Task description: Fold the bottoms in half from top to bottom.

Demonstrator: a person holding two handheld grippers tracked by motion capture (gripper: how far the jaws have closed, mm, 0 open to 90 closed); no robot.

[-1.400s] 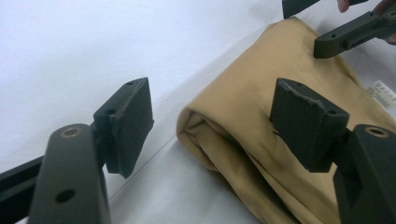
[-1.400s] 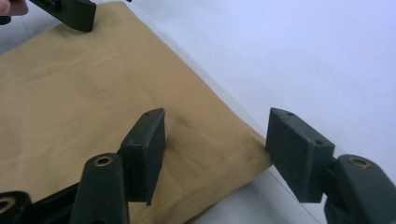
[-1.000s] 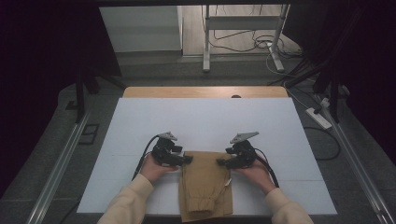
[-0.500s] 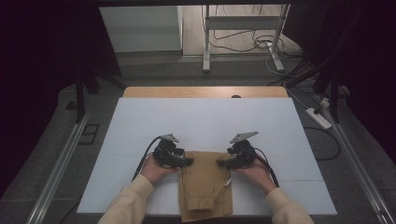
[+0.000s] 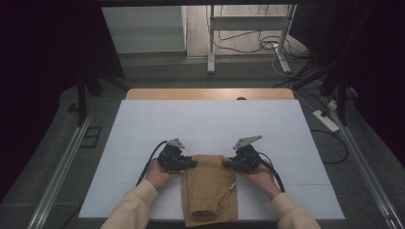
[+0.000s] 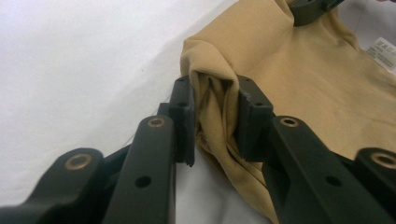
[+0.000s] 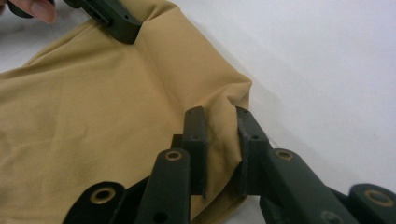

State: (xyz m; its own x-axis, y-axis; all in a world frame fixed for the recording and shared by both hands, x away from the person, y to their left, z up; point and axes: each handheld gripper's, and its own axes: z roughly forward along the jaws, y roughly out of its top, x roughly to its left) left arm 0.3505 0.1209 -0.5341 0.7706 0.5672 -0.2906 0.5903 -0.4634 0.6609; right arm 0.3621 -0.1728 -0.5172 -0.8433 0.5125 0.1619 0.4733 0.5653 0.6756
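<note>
**Both far corners pinched, trousers run toward the near edge**

Left gripper (image 5: 190, 163) and right gripper (image 5: 228, 163) have just closed, each clamping a far corner of the folded tan trousers (image 5: 210, 191) on the white table (image 5: 143, 124). Long axis runs far-to-near between them.

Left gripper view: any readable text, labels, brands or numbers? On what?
White tag on the tan trousers, at the right edge: printed characters, too small and blurred to read.
No other text, brand, number or sign on the trousers or the white table sheet.
</note>
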